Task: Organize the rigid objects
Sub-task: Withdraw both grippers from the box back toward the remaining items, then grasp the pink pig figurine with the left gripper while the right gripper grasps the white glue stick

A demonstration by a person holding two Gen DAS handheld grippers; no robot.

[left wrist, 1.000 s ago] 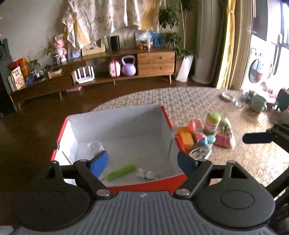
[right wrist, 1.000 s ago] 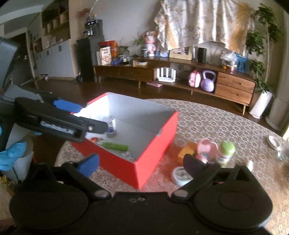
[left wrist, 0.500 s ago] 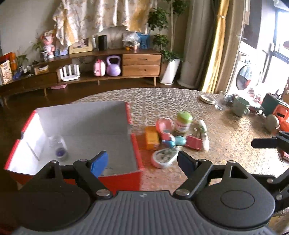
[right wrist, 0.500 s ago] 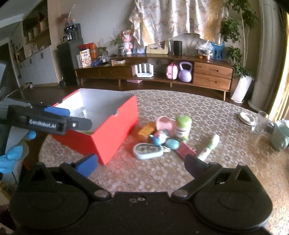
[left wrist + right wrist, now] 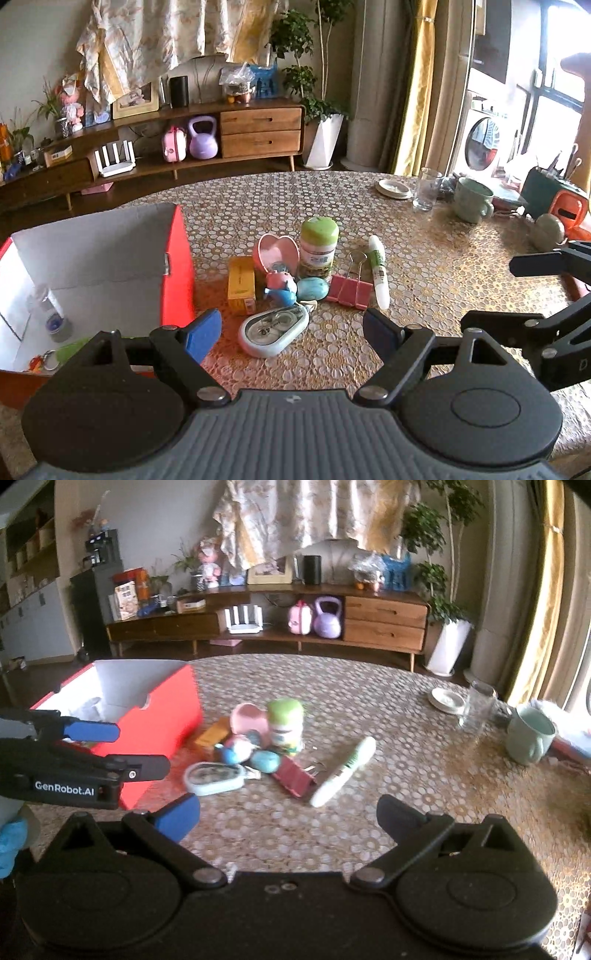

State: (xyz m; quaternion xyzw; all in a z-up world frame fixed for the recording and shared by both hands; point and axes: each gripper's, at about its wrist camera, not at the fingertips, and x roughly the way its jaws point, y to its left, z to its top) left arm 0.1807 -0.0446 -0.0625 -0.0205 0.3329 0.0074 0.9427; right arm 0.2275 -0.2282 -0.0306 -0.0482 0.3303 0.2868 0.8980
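A red box with a white inside stands at the table's left; it also shows in the right wrist view. Right of it lies a cluster: orange box, pink heart case, green-capped bottle, blue egg, pink binder clip, white-green tube, correction tape. My left gripper is open and empty just before the correction tape. My right gripper is open and empty, near the tube.
A clear glass, a green mug, a small dish and an orange-green holder stand at the table's far right. Inside the box lie a small jar and a green item.
Both grippers have swung right, from over the red box to the cluster of small objects. Both stay open and empty.
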